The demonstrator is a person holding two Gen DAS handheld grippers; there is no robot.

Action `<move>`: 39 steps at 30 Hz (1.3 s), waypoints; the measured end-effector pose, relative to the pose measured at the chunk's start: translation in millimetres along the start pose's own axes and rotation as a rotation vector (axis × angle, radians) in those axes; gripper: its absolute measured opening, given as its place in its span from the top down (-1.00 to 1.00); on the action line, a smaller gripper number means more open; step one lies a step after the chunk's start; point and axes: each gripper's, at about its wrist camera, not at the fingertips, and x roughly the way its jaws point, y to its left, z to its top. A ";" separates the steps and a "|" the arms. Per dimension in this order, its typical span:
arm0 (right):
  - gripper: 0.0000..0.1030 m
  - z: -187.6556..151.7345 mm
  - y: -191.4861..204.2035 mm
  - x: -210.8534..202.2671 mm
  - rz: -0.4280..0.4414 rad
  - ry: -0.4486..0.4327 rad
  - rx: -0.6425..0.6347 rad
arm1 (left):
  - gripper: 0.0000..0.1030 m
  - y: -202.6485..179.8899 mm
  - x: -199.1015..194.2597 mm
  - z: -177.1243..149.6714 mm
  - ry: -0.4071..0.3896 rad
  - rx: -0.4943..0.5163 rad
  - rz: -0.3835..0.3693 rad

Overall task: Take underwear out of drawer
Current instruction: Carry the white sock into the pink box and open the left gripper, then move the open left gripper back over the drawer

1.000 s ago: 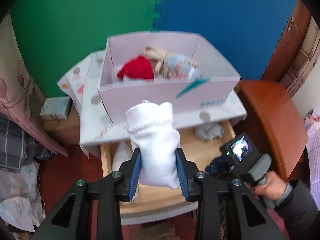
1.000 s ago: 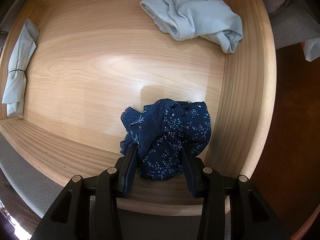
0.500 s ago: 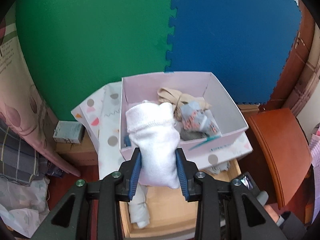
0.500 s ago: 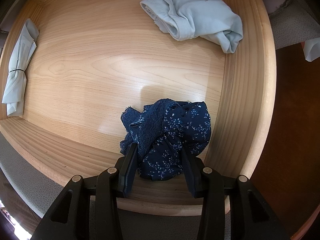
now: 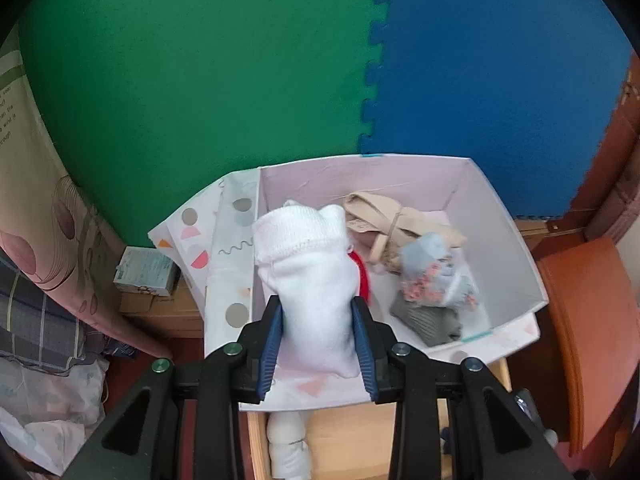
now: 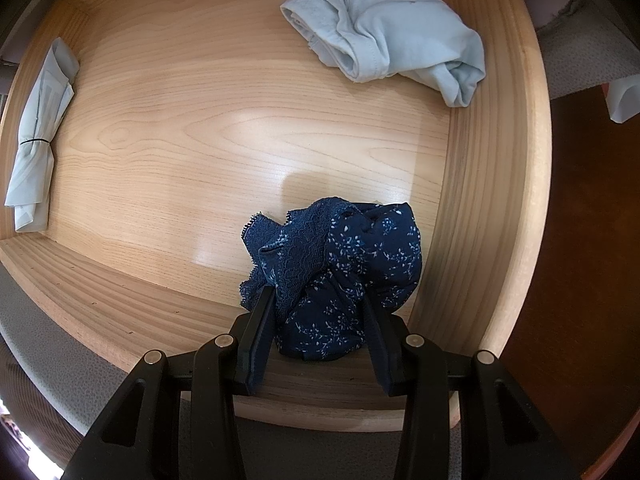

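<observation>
My left gripper (image 5: 317, 338) is shut on a white rolled garment (image 5: 310, 276) and holds it above the near left corner of a pale pink box (image 5: 516, 248). The box holds a beige piece (image 5: 384, 220), a floral blue one (image 5: 436, 276), a grey one (image 5: 426, 322) and a red one (image 5: 362, 276), mostly hidden. My right gripper (image 6: 320, 322) points down into the wooden drawer (image 6: 168, 152), shut on dark blue floral underwear (image 6: 340, 272) near the drawer's front right corner. A light blue underwear (image 6: 392, 32) lies at the back right, and a banded pale roll (image 6: 36, 136) along the left wall.
The box stands on a white patterned sheet (image 5: 232, 264) over the cabinet above the open drawer (image 5: 344, 436). Green and blue foam mats (image 5: 240, 80) cover the wall behind. A small carton (image 5: 146, 272) and bedding (image 5: 48, 320) are at the left, a red-brown chair (image 5: 584, 320) at the right.
My left gripper has carried the white garment up and forward, from in front of the box's front wall to over its inside. The right gripper and the blue underwear have kept still.
</observation>
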 end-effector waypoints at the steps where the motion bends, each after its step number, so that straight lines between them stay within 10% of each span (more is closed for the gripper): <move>1: 0.25 -0.2 0.0 0.0 0.000 0.000 0.001 | 0.34 0.5 5.2 0.6 -0.006 0.001 -0.003; 17: 0.25 0.6 1.0 0.4 -0.001 0.000 0.001 | 0.33 2.6 68.1 -0.6 0.073 -0.008 0.033; 39: 0.23 0.9 1.2 1.2 -0.002 0.001 0.000 | 0.20 9.9 47.6 -9.6 0.056 -0.024 0.035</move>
